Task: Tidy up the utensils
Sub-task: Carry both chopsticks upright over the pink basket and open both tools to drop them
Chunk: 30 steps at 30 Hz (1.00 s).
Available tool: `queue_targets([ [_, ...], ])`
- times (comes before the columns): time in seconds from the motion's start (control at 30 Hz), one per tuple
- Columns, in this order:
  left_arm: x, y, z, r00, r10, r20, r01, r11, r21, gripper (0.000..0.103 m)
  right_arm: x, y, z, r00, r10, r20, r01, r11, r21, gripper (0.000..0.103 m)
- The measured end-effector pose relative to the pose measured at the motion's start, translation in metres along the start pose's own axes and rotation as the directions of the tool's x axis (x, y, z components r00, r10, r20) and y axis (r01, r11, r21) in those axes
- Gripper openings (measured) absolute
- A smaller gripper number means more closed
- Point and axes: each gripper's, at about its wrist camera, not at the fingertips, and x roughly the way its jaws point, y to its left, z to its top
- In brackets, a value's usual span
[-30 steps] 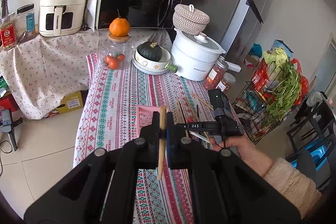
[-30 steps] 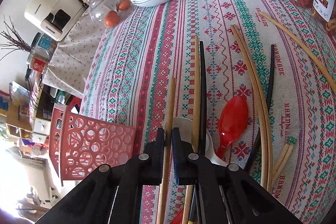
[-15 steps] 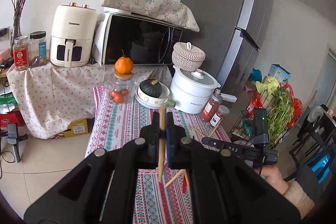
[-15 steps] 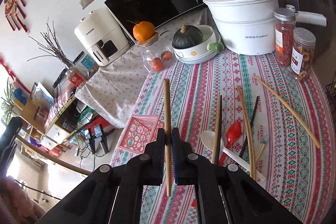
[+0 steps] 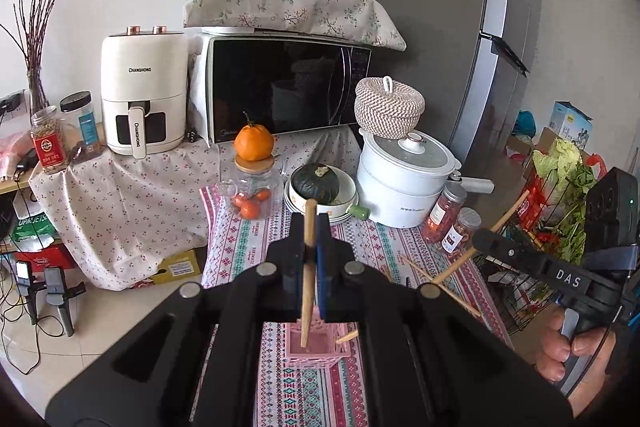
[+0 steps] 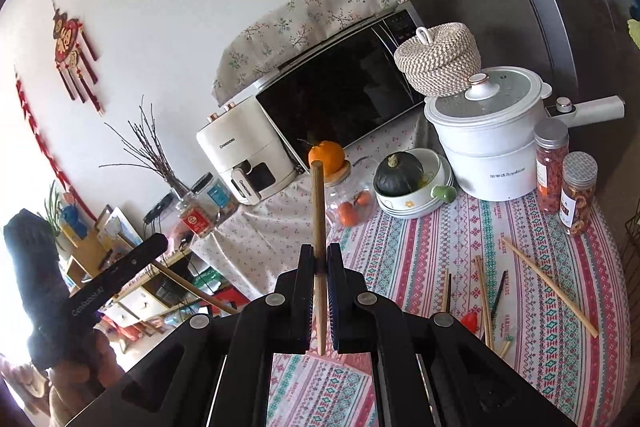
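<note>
Two grippers are each clamped on a single wooden chopstick, both raised above the table. Left gripper (image 5: pixel 309 231): jaws pressed tight on a chopstick (image 5: pixel 307 275) that stands nearly upright between the pads, its lower tip hanging over the pink perforated basket (image 5: pixel 316 351) on the patterned tablecloth (image 5: pixel 240 247). Right gripper (image 6: pixel 320 267): jaws likewise squeezed on a chopstick (image 6: pixel 318 219), held close to upright, its top end level with the orange (image 6: pixel 326 157) in that view. In the left wrist view the right gripper's chopstick slants up toward the wire rack of greens (image 5: pixel 560 195), and a hand (image 5: pixel 576 359) grips the handle. Loose utensils lie on the cloth to the right of the basket: several wooden chopsticks (image 6: pixel 550 271), a dark chopstick (image 6: pixel 499 293) and a red spoon (image 6: pixel 469 321), the spoon partly hidden behind the gripper body. At the far end of the table stand a white pot (image 6: pixel 488 139), two lidded jars (image 6: pixel 564 175), stacked bowls holding a dark green squash (image 6: pixel 398 173), and a glass jar (image 5: pixel 254 191) with the orange on its lid.
</note>
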Motion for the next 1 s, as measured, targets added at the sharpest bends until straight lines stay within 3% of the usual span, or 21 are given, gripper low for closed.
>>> queue_targets([
  [0.13, 0.031, 0.000, 0.002, 0.996, 0.009, -0.091, -0.011, 1.000, -0.017, 0.006, 0.015, 0.002, 0.009, 1.000, -0.019, 0.008, 0.019, 1.000, -0.012, 0.006],
  [0.3, 0.066, 0.002, 0.002, 0.977, 0.005, -0.213, -0.014, 0.999, -0.041, 0.006, 0.049, 0.000, 0.003, 0.996, -0.051, -0.067, 0.048, 0.998, -0.051, 0.006],
  [0.5, 0.092, -0.002, -0.002, 0.953, 0.004, -0.303, -0.015, 0.999, -0.033, 0.006, 0.076, -0.017, -0.008, 0.989, -0.043, -0.144, 0.039, 0.999, -0.030, 0.006],
  [1.0, 0.130, 0.003, -0.005, 0.904, 0.047, -0.425, -0.057, 0.998, -0.011, 0.006, 0.107, -0.038, -0.021, 0.970, -0.026, -0.243, 0.033, 0.999, 0.024, 0.006],
])
